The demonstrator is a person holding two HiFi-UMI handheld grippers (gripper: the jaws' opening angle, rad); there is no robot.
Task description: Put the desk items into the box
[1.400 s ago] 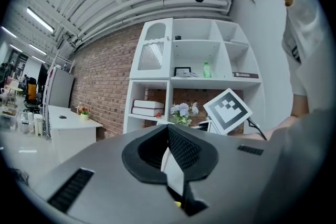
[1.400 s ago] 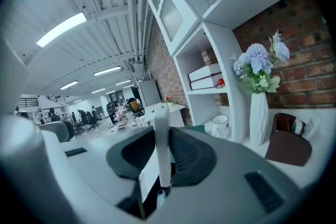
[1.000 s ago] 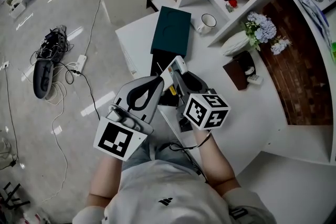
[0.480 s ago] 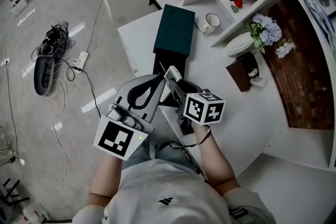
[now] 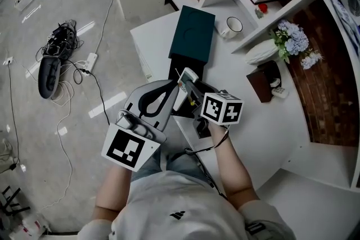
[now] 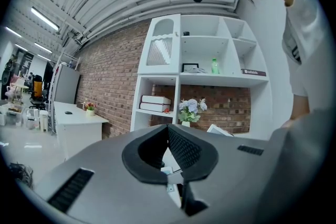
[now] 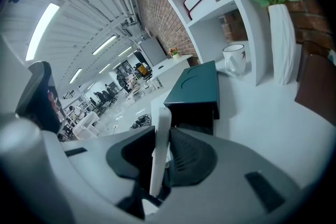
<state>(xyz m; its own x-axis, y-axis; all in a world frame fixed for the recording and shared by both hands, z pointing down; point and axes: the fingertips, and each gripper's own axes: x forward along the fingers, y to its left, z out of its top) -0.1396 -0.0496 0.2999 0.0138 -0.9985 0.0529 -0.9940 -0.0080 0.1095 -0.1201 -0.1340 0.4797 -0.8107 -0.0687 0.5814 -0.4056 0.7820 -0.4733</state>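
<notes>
1. Right gripper: jaws pinch a thin white slab edge-on. The slab pokes up past the tips, so much of it is unsupported. Risk: it pivots or slides between the pads if it gets bumped or tilted fast.
2. The slab is in the air over the near part of the desk, short of the box. It's not in yet.
3. The box has a teal top, with its dark mouth on the near side facing the gripper. The mouth looks low under the teal edge. Risk: the slab's free end catches that edge or the front rim and gets levered out of the grip. I can't see how deep the mouth goes, so it may also jam partway.
4. Opening the jaws before the slab is over the mouth drops it on the desk. It could then skid off the near edge onto the floor.
5. Left gripper: tips pressed together, nothing held, parked just beside the right one. Risk: the two housings knock as the right one swings toward the box, and that jolts the slab.
6. Mug sits near the box's right side, apart from it. A hard push on the box could shove it into the mug.
</notes>
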